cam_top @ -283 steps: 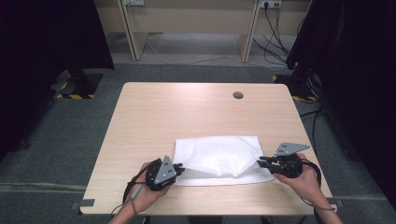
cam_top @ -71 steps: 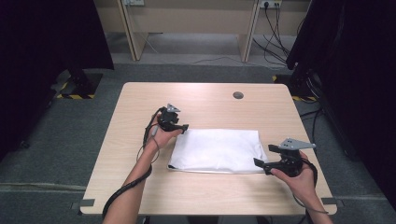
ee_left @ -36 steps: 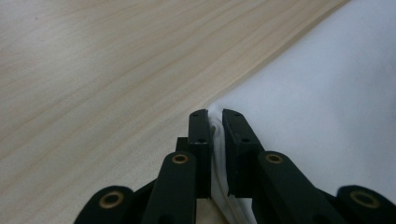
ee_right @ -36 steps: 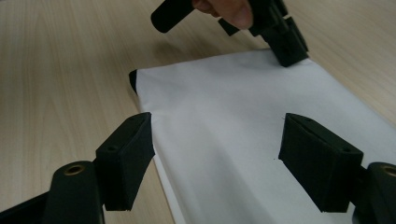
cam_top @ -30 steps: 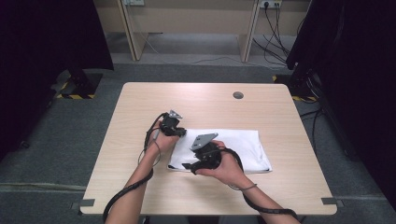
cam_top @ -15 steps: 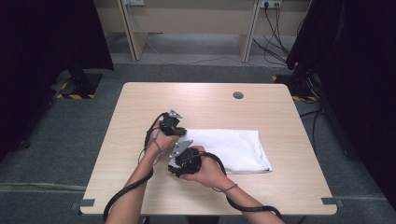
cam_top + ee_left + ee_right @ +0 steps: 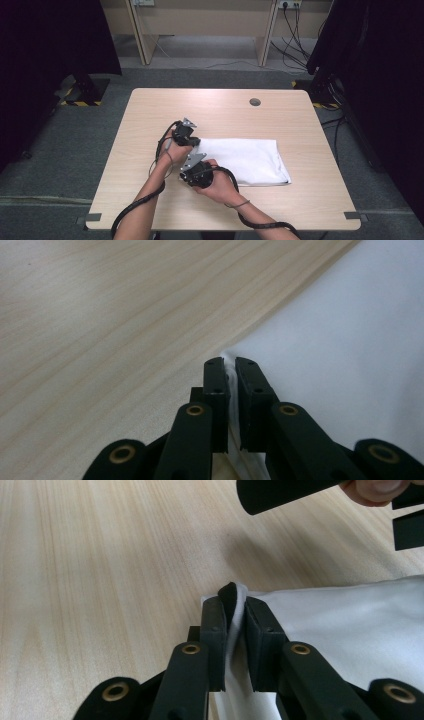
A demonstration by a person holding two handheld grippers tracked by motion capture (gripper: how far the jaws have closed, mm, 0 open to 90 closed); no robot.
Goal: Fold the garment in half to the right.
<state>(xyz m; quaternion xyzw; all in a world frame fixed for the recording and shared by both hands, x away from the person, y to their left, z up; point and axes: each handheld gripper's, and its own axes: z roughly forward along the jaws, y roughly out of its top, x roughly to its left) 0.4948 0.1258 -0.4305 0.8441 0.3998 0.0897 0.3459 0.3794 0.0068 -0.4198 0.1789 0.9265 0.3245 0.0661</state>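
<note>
Two hand-held grippers, both clamped on one white folded cloth (image 7: 245, 160) lying on a light wooden table (image 7: 150, 105).

Left gripper (image 7: 192, 142) at the cloth's far left corner, about 10 o'clock from the cloth's middle; jaws pinched tight on a thin fold of white fabric, as seen in the left gripper view (image 7: 229, 371), with the rest of the cloth (image 7: 350, 340) spreading off toward 2 o'clock.

Right gripper (image 7: 184, 176) at the cloth's near left corner, about 8 o'clock from the cloth's middle, just beside and below the left gripper. Jaws just closing in, now squeezing a raised corner of fabric between them in the right gripper view (image 7: 235, 612); cloth (image 7: 350, 630) stretching away toward 3 o'clock, bare table at 9 o'clock. Part of the other gripper and a fingertip visible at the top right of that view.

Compared with a few seconds back: right gripper then at the cloth's right end, near 4 o'clock, and now crossed over to the left end. Left gripper unmoved at the far left corner. Cloth lying in much the same spot, right of the table's centre toward the near edge.
</note>
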